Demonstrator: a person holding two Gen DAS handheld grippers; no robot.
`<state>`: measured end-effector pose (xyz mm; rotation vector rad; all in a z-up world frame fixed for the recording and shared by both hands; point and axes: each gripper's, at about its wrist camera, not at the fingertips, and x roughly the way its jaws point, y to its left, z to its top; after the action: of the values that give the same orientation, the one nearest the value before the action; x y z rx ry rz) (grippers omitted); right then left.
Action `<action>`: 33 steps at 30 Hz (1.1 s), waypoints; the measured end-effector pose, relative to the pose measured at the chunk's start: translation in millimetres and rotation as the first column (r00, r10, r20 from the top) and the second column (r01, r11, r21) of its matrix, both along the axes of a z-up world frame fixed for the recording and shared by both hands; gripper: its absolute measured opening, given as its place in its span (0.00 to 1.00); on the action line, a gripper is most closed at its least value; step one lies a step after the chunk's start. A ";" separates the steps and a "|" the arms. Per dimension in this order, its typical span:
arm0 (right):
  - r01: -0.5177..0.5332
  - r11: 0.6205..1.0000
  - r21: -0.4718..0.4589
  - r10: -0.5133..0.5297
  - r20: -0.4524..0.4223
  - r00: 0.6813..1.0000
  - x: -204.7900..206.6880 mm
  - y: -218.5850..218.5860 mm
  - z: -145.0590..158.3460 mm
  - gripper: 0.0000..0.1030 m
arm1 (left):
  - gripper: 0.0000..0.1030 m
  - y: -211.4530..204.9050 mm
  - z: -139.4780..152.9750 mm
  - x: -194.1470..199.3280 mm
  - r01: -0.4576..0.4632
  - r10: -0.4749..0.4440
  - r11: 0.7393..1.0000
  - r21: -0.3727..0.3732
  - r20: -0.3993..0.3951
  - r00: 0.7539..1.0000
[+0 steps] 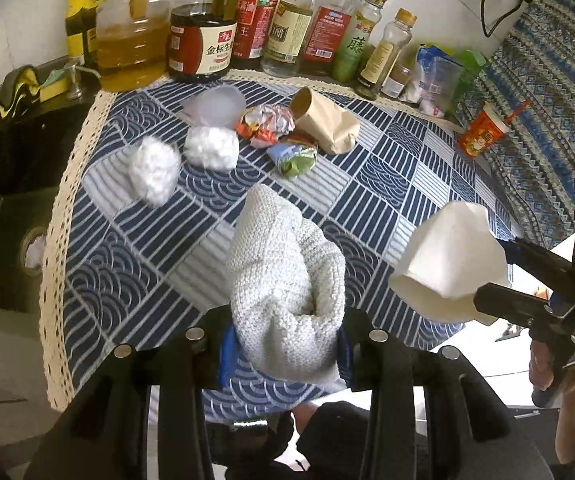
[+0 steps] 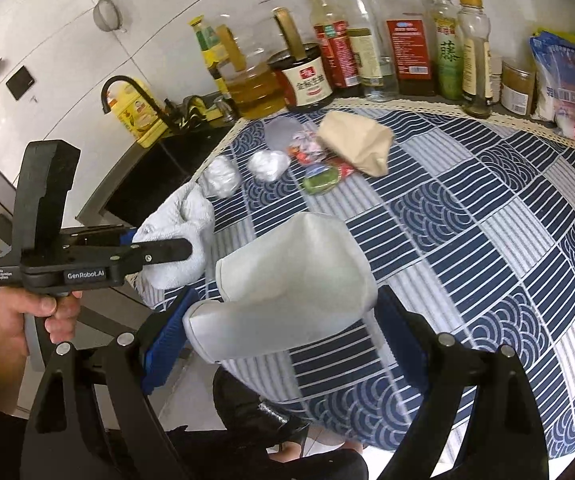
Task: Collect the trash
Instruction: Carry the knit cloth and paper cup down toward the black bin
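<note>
Trash in both grippers: left gripper fingers clenched on a white cloth, right gripper fingers grasping a paper cup; next, probably a bin, none visible.

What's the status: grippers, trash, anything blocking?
Left gripper shut on white cloth. Right gripper clamps white paper cup. Crumpled trash pile on table, unobstructed.

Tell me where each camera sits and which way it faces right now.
Left wrist: behind the left tool, shut on a white knitted cloth; faces down across the blue patterned tablecloth toward the bottles; right tool at right.
Right wrist: behind the right tool, gripping a crushed white paper cup; faces the same way; left tool and the person's hand at left.
Shared: the brown paper bag, the wrappers and tissue balls.
</note>
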<state>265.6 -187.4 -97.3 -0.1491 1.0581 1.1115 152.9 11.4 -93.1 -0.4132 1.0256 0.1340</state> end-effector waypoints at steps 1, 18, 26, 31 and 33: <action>-0.002 1.000 0.001 0.002 0.001 1.000 -4.0 1.0 1.0 0.85 | 0.36 -0.6 0.2 -5.8 0.001 -0.001 1.000 -0.001 0.003 1.000; 0.009 1.000 0.001 -0.009 0.012 1.000 -104.9 11.1 0.5 0.85 | 0.36 -4.3 -13.8 -104.6 0.026 -0.025 0.999 -0.042 0.011 1.000; 0.037 0.999 -0.025 -0.038 -0.023 0.999 -139.4 9.2 -13.3 0.85 | 0.36 -6.9 -30.0 -139.8 0.038 -0.038 0.997 -0.072 0.002 0.999; 0.039 0.998 -0.050 -0.041 -0.039 0.998 -155.9 8.3 -24.9 0.85 | 0.36 -9.3 -41.2 -154.3 0.047 -0.048 0.994 -0.094 -0.005 0.999; 0.040 0.997 -0.063 -0.044 -0.051 0.998 -160.2 7.9 -31.5 0.85 | 0.36 -8.9 -47.3 -159.0 0.044 -0.046 0.993 -0.107 -0.014 0.999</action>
<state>105.4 -179.5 -128.8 -0.1470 1.1376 1.0501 -6.2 2.5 -140.4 -0.4860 1.0603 0.0426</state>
